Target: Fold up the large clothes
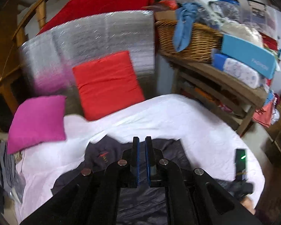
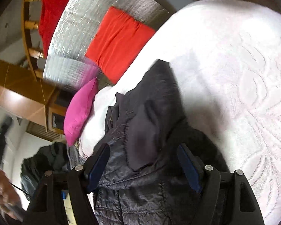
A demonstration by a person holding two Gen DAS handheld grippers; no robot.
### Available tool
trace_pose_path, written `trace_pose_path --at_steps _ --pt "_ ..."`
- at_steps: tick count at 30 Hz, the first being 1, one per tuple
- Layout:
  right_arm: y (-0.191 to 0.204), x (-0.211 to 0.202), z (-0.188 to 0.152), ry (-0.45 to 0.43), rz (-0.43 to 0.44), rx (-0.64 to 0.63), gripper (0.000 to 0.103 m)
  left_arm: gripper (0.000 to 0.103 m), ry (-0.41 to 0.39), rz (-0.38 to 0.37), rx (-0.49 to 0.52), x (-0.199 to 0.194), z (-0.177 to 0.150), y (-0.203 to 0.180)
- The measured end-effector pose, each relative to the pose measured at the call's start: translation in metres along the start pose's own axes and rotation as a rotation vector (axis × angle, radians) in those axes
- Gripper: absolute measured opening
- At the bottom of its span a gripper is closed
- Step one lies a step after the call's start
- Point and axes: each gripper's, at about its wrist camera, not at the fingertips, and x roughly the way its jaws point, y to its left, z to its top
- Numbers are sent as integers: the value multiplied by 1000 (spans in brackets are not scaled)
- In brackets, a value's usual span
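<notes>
We are holding our left tool [image 1: 142, 140] pressed together, empty, and our right tool [image 2: 143, 153] spread over the dark jacket [image 2: 149, 116] on the bed [image 2: 234, 65].

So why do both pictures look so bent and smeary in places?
Both lenses are fisheyes, so edges curve. Left wrist view: the silver mat and basket are streaked with motion blur. Right wrist view: the white bedspread is overexposed and a hand blurs.

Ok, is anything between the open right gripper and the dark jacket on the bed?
Nothing visible. The right gripper is open directly over the dark quilted jacket, with only fabric showing between its fingers. The magenta pillow and red cushion lie beyond the jacket, clear of the approach, on the white bedspread.
</notes>
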Motion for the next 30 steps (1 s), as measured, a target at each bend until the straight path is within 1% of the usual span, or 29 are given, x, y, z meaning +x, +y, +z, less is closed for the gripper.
trace_pose_path --at_steps 3,8,12,14,18,19,21,23,24,25,26,27,28,29,30 --pt "-5 2 1 9 9 24 78 6 50 62 -73 14 -22 37" --pt "5 5 -2 2 16 -15 79 6 119 166 -185 26 -73 99" --pt "8 11 1 -15 12 -39 78 6 197 312 -205 35 -127 135" --pt "9 16 5 -9 16 -48 77 6 235 363 -238 38 -153 152" --pt "13 30 13 -7 2 -95 76 6 299 400 -364 45 -207 180" --pt "13 35 14 3 -2 -104 75 6 301 399 -380 46 -219 184" --pt "11 51 17 32 -36 -125 74 7 298 401 -389 49 -235 185" --pt "9 65 18 52 -62 -147 74 8 272 414 -382 52 -240 179" --pt "8 68 17 57 -67 -151 72 12 257 424 -380 52 -240 177" --pt "8 69 17 61 -79 -155 67 24 237 438 -380 51 -242 175" --pt "8 67 18 63 -92 -158 63 32 218 450 -392 49 -243 174" --pt "11 62 20 59 -102 -160 60 47 195 456 -413 47 -243 175" --pt "15 53 22 44 -79 -162 60 54 169 454 -432 43 -245 177" --pt "20 44 24 26 -60 -171 60 54 146 444 -449 40 -246 179" --pt "23 38 24 11 -49 -181 60 54 142 436 -460 39 -245 182"
